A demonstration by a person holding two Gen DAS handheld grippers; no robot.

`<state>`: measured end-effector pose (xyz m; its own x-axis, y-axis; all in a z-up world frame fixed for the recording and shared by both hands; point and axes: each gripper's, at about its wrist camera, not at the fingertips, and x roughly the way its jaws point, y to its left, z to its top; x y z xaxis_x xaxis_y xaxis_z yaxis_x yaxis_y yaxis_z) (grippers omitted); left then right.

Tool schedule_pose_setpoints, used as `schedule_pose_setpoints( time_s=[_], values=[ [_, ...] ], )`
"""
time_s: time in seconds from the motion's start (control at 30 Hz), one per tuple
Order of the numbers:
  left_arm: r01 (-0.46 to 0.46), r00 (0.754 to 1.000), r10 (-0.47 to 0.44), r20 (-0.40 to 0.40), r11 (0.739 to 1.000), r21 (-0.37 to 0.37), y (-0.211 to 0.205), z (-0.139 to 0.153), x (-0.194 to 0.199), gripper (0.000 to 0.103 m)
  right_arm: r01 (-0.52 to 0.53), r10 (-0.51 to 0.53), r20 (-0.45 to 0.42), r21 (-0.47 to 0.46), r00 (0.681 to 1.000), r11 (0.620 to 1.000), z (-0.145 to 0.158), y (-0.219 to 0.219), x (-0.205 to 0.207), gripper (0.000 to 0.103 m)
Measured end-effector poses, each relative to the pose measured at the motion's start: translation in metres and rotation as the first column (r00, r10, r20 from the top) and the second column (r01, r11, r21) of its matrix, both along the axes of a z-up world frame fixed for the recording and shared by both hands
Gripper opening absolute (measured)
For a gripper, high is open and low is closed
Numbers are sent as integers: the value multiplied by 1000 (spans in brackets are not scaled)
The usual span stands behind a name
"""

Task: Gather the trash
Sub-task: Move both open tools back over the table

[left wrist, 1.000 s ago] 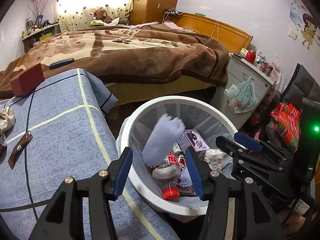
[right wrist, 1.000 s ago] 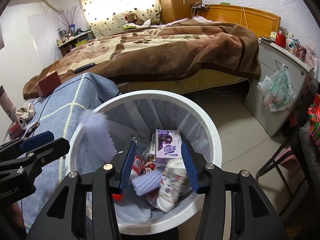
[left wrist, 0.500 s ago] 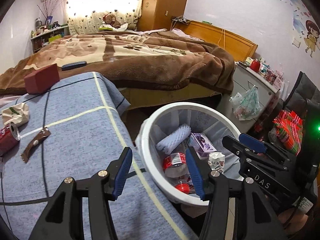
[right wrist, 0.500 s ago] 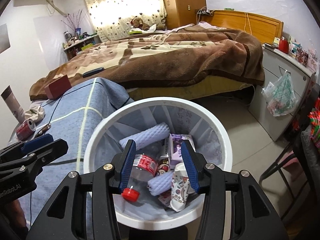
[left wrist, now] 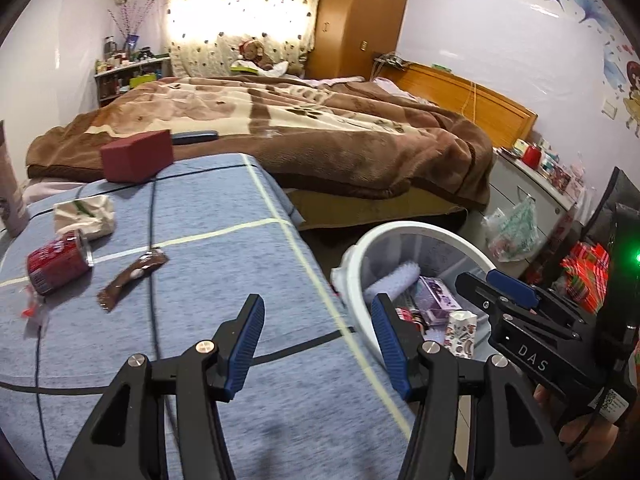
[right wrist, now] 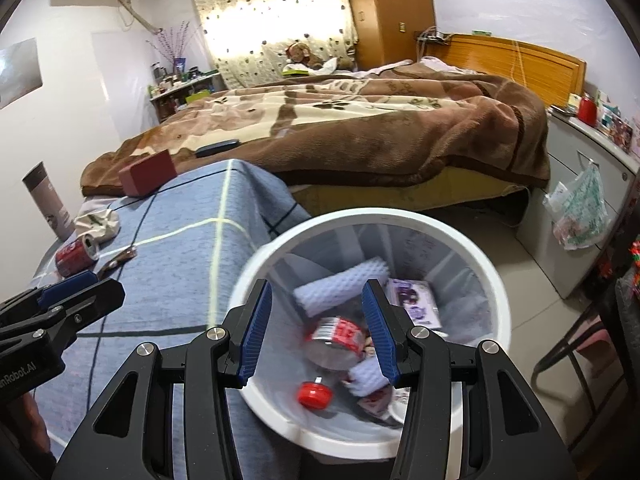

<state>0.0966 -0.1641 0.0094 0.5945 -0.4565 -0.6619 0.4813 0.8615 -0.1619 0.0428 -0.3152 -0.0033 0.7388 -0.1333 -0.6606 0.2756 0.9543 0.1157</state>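
The crushed red can (left wrist: 56, 266) lay on its side on the blue cloth (left wrist: 208, 264), beside a crumpled paper wad (left wrist: 84, 216) and a brown wrapper (left wrist: 132, 280) — all likely light, the can thin and dented, best pinched across its middle, the wrapper limp and flat. The white bin (right wrist: 472, 256) stood off the cloth's edge, already holding a bottle (right wrist: 336, 338) and foam. The left gripper (left wrist: 318, 344) hung half spread over the cloth, grasping nothing; the right gripper (right wrist: 316, 332) hung half spread above the bin — empty too
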Motion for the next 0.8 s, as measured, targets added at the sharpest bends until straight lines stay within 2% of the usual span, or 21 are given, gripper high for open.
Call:
schedule_pose_setpoints(
  time_s=[0.37,0.8],
  values=[
    [-124,992,124,11,992,-13,64,3,9,60,-91,91,13,-3,996,996,5,41,20,49],
    [-333,942,334,19,943,-21,169,4,24,61,-224,224,0,-5,975,975,7,98,49,49]
  ],
)
